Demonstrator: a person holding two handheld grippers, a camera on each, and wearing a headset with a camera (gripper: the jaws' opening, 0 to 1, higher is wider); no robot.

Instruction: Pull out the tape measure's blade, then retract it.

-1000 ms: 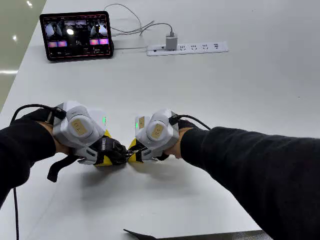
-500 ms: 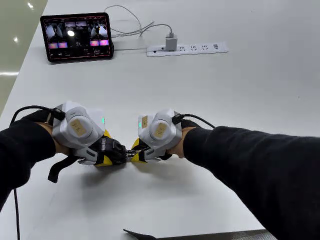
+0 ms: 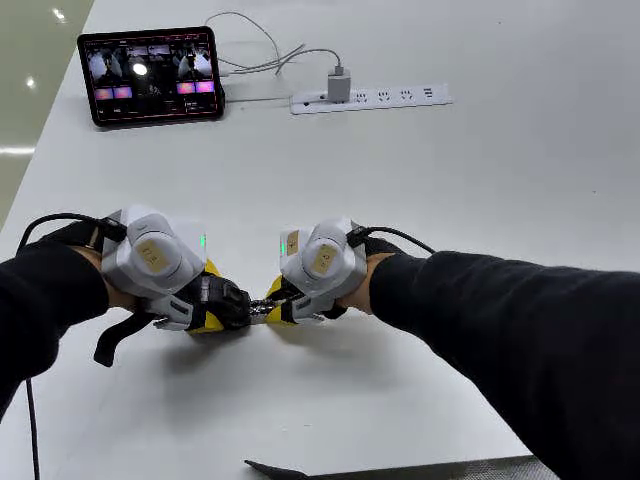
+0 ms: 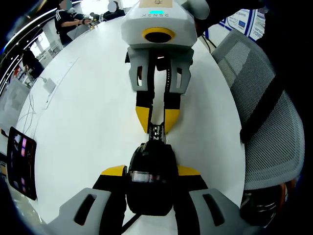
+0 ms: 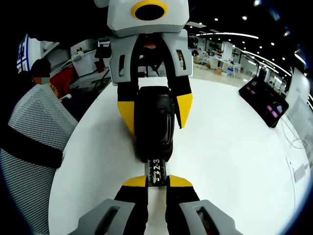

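My left gripper (image 4: 151, 172) clamps its fingers (image 4: 115, 171) on the black rounded plastic tape measure case (image 5: 154, 125), by the near edge of the white surface (image 3: 420, 190). My right gripper (image 5: 157, 183) pinches the short numbered metal blade (image 5: 156, 170). I should pull straight and level, bracing the case steady.

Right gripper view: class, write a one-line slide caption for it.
Right gripper pinches the blade, drawn a little from the black tape measure clamped by the left gripper.

Tape measure (image 4: 149, 192) between our two grippers.
Our left gripper (image 4: 150, 171) clamps it over the white surface (image 4: 88, 122); the right gripper (image 4: 156, 117) pinches its short blade (image 4: 156, 133).
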